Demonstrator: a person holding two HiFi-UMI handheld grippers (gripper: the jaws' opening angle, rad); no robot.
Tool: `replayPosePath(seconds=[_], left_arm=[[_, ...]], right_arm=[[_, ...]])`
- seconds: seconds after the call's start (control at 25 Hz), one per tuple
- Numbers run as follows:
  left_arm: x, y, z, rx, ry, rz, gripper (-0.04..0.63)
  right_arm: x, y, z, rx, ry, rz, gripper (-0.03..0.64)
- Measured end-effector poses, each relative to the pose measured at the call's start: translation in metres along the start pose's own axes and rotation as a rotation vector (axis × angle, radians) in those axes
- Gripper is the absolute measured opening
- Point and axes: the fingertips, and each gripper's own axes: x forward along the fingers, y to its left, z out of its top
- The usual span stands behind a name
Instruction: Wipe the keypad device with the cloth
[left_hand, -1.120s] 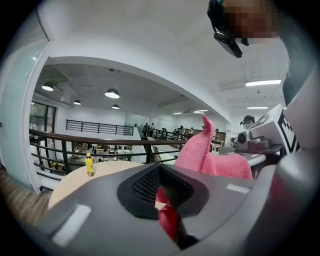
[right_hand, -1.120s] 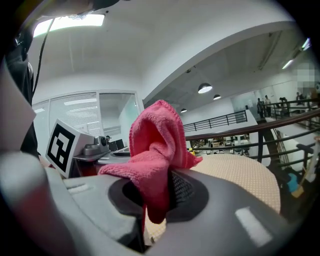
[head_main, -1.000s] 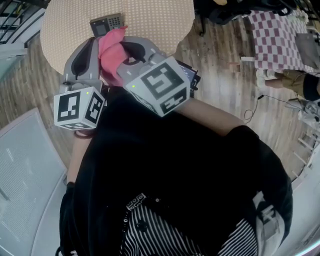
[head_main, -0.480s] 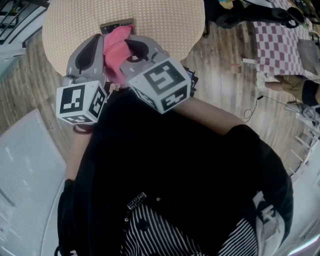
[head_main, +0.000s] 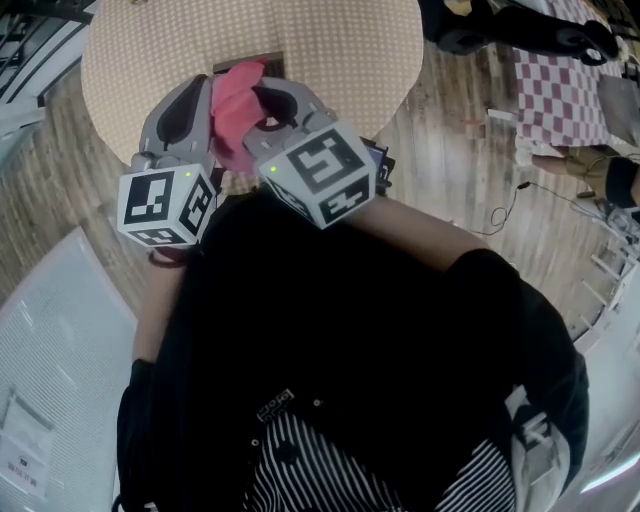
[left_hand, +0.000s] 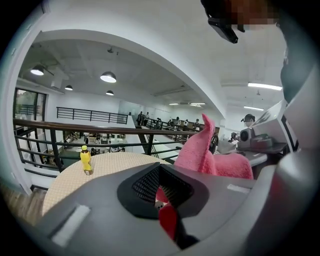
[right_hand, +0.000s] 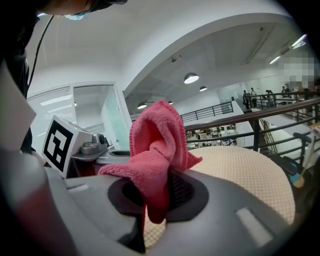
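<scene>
Above table (head_main: 330, 50), right claw (right_hand: 156, 196) pinching cloth (right_hand: 156, 142) — long axis upright

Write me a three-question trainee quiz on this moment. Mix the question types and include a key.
1. True or false: the right gripper is shut on the pink terry cloth.
2. What stands on the round beige dotted table in the left gripper view? A) a small yellow bottle B) a blue mug C) a green box
3. In the head view, where does the grey keypad device show?

Key: 1 true. 2 A. 3 Just beyond the cloth, mostly hidden by it.
</scene>
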Motion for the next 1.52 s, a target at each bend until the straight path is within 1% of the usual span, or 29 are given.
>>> replayPosePath(seconds=[0.16,0.4,0.6,0.76,0.88,0.96,1.04,1.16,1.32,1.52], left_arm=[[0.019,0.023,-0.008,-0.017,0.031,-0.031,-0.003],[0.049,0.044,-0.022,-0.022,0.094,-0.070,-0.003],[0.065,0.060,-0.039,-0.013,0.161,-0.134,-0.003],[0.078,0.062,-0.057,0.003,0.224,-0.200,-0.003],[0.085,0.062,-0.078,0.054,0.311,-0.289,-0.002],[0.091,0.061,-0.091,0.104,0.375,-0.352,-0.002],[0.099,0.062,-0.102,0.157,0.415,-0.395,-0.001],[0.112,0.064,-0.119,0.231,0.468,-0.433,0.000],[0.121,0.073,-0.151,0.372,0.562,-0.465,-0.003],[0.151,0.053,-0.176,0.440,0.667,-0.544,-0.003]], right_arm=[[0.027,-0.011,-0.001,0.026,0.010,-0.019,0.064],[0.057,-0.035,-0.012,0.051,0.053,-0.049,0.064],[0.078,-0.043,-0.026,0.074,0.090,-0.092,0.064],[0.086,-0.052,-0.041,0.125,0.111,-0.130,0.064],[0.093,-0.055,-0.060,0.170,0.134,-0.154,0.064],[0.097,-0.059,-0.073,0.191,0.151,-0.172,0.064],[0.102,-0.065,-0.083,0.203,0.163,-0.191,0.064],[0.109,-0.075,-0.099,0.191,0.183,-0.227,0.064],[0.127,-0.070,-0.132,0.152,0.242,-0.265,0.064],[0.122,-0.080,-0.173,0.111,0.339,-0.245,0.064]])
